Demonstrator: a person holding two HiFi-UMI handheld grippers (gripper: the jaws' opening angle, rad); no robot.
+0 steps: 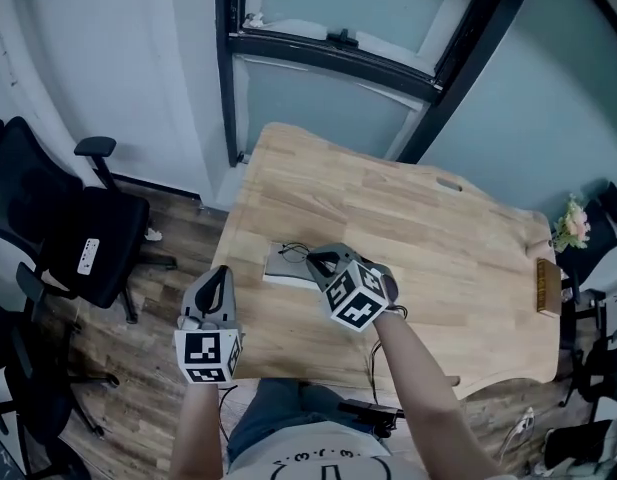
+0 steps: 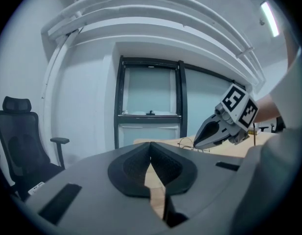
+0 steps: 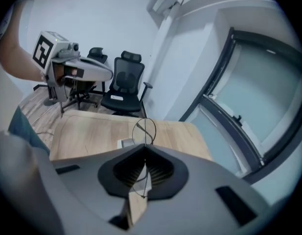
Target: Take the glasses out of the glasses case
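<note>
A flat pale glasses case (image 1: 284,267) lies on the wooden table (image 1: 438,258) near its front left. My right gripper (image 1: 314,259) hangs just above the case, shut on thin wire-framed glasses (image 3: 143,129); one round lens rim sticks up past the jaw tips, lifted off the case (image 3: 125,143). From the left gripper view, the right gripper (image 2: 198,141) and the wire frame (image 2: 187,143) show over the table. My left gripper (image 1: 218,276) hovers off the table's left front edge, shut with nothing between its jaws (image 2: 151,147).
Black office chairs (image 1: 68,228) stand on the wood floor to the left. A black-framed window (image 1: 328,53) is behind the table. A wooden brush-like piece (image 1: 548,286) lies at the right edge, with flowers (image 1: 571,223) beyond. A thin cable (image 1: 372,356) hangs at the front edge.
</note>
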